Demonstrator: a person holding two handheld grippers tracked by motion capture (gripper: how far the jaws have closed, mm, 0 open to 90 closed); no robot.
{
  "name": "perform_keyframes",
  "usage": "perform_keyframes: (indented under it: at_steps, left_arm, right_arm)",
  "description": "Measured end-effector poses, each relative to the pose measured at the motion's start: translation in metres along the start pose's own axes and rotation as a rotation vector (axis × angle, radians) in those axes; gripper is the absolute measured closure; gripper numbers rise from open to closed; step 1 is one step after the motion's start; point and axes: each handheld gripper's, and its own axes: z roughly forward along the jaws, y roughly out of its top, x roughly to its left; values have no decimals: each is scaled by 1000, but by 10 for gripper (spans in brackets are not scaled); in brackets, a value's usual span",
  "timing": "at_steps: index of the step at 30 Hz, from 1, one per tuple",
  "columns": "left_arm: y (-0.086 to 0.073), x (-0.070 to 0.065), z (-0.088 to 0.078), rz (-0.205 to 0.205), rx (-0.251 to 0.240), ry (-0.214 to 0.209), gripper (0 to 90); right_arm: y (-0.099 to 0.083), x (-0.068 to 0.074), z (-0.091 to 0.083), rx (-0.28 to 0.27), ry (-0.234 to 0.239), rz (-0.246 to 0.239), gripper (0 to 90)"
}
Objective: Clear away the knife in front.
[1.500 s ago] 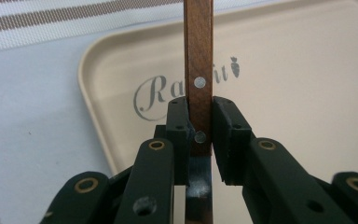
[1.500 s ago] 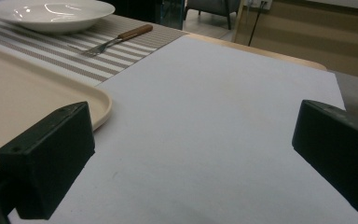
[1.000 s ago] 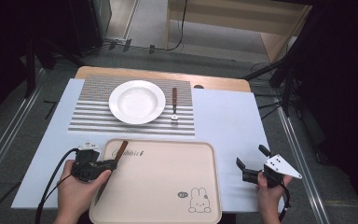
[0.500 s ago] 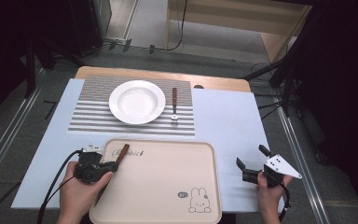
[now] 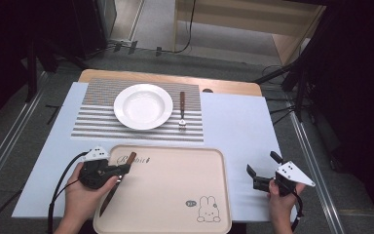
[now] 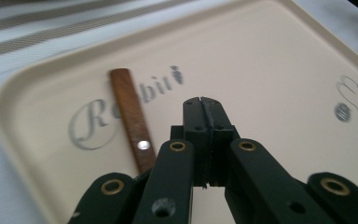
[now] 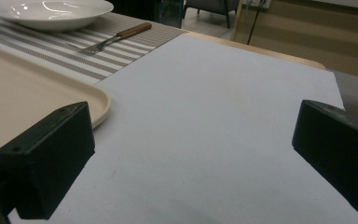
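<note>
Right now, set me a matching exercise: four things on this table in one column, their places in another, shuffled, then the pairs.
Things:
1. knife
2. fork
3. plate
4. right gripper

Places:
A. on the striped mat, left of the fork
B. over the white cloth, right of the tray
C. on the beige tray, at its left edge
D. on the striped mat, right of the plate

Pairs: 1-C, 2-D, 3-A, 4-B
</note>
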Motion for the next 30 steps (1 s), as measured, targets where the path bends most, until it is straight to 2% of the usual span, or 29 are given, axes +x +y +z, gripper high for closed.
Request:
perform_keyframes:
  at_steps: [1, 2, 5, 6, 10, 14, 18, 22, 26, 28, 30]
  left_arm:
    - [0, 0, 0, 0, 0, 0, 889]
    - [0, -2, 5, 42, 25, 29, 891]
    - [-1, -2, 10, 53, 48, 30, 891]
    - [-2, -1, 13, 73, 77, 55, 892]
    - [-6, 5, 13, 69, 97, 79, 892]
    - [-12, 12, 10, 56, 109, 80, 893]
    - [-17, 20, 4, 31, 95, 65, 893]
    - [-18, 25, -2, 24, 79, 63, 893]
    - [-20, 26, -4, 29, 76, 53, 893]
    - [-24, 28, -4, 47, 96, 44, 892]
    - [-25, 29, -5, 47, 86, 43, 892]
  right_arm:
    - [0, 0, 0, 1, -1, 1, 0]
    - [0, 0, 0, 1, -1, 1, 0]
    - [0, 0, 0, 1, -2, -1, 0]
    - [0, 0, 0, 3, -3, 0, 0]
    - [0, 1, 0, 5, -5, 0, 0]
    - [0, 1, 0, 5, -4, -4, 0]
    - [0, 1, 0, 6, -5, -1, 0]
    - [0, 1, 1, 10, -7, -8, 0]
    - [0, 1, 1, 12, -9, -7, 0]
    - [0, 1, 1, 13, -9, -7, 0]
    - [0, 1, 1, 13, -9, -7, 0]
